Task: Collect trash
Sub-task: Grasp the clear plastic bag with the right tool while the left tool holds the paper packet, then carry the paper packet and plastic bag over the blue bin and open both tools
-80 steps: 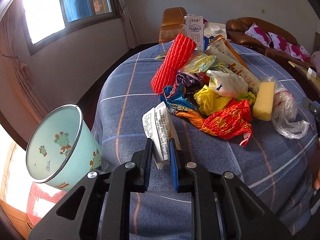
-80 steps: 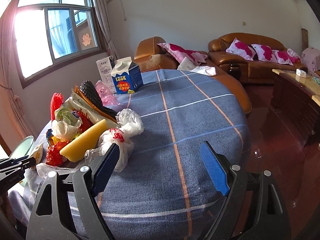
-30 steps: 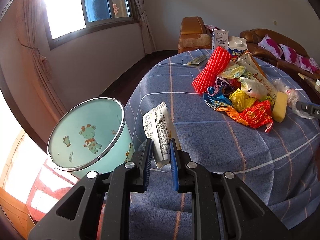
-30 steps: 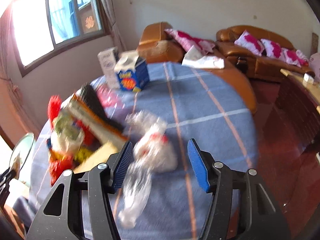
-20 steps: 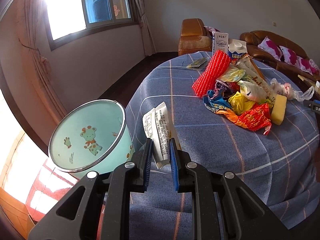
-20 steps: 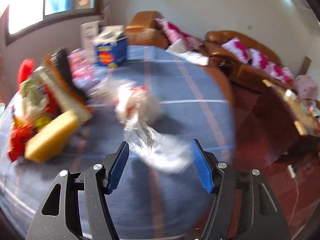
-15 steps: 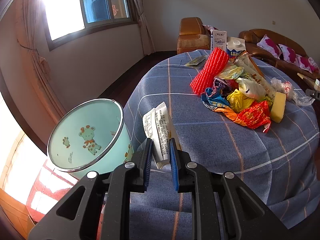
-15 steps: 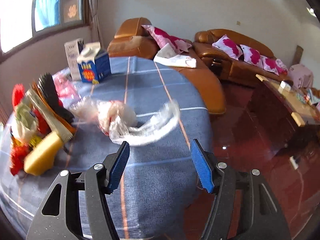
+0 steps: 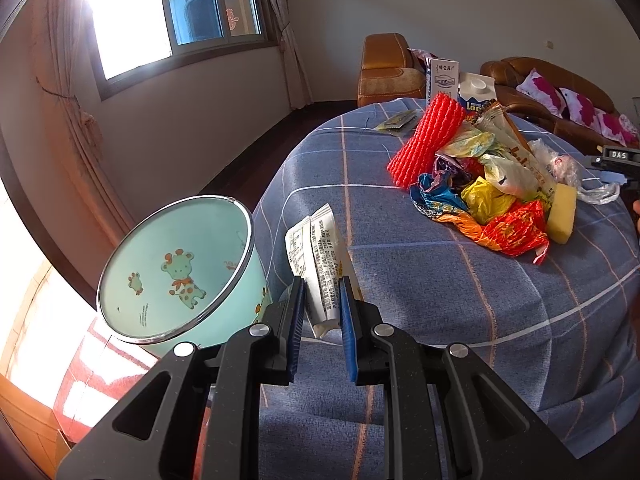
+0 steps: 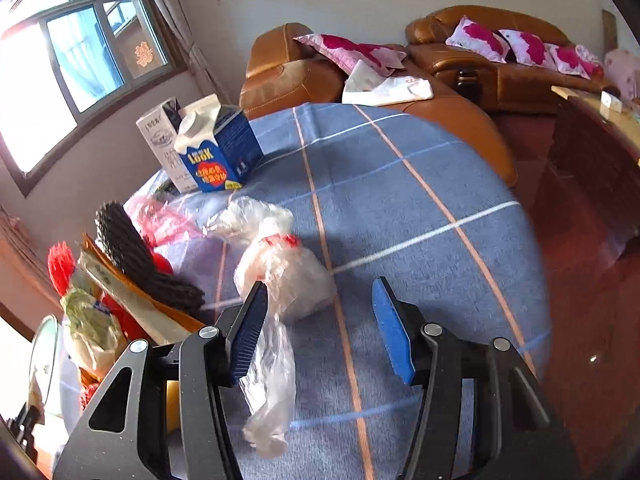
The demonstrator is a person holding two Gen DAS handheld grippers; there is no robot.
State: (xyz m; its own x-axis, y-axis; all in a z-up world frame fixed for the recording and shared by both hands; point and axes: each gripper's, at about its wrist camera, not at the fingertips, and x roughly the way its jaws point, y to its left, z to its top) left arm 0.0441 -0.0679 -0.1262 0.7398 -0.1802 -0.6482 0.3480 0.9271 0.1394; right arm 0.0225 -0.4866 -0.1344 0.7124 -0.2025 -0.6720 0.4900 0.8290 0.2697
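Observation:
My left gripper (image 9: pixel 322 312) is shut on a white printed paper wrapper (image 9: pixel 318 248), held over the table's near edge beside the mint green bin (image 9: pixel 176 272) with a giraffe print, which stands on the floor to the left. My right gripper (image 10: pixel 320 328) is open above the blue checked tablecloth (image 10: pixel 400 208). A clear crumpled plastic bag (image 10: pixel 280 268) lies under its left finger and trails down between the fingers; I cannot tell if it touches the pad. The trash pile (image 9: pixel 480 184) lies at the right in the left wrist view.
A blue milk carton (image 10: pixel 216 152) and a white carton (image 10: pixel 160 136) stand at the table's far side. A red mesh roll (image 9: pixel 428 140), yellow sponge (image 9: pixel 562 212) and wrappers sit in the pile. Brown leather sofas (image 10: pixel 480 52) stand behind the table.
My left gripper has stayed shut on the wrapper beside the bin. My right gripper swung about over the plastic bag, which shifted on the cloth, and now hangs above it, still open.

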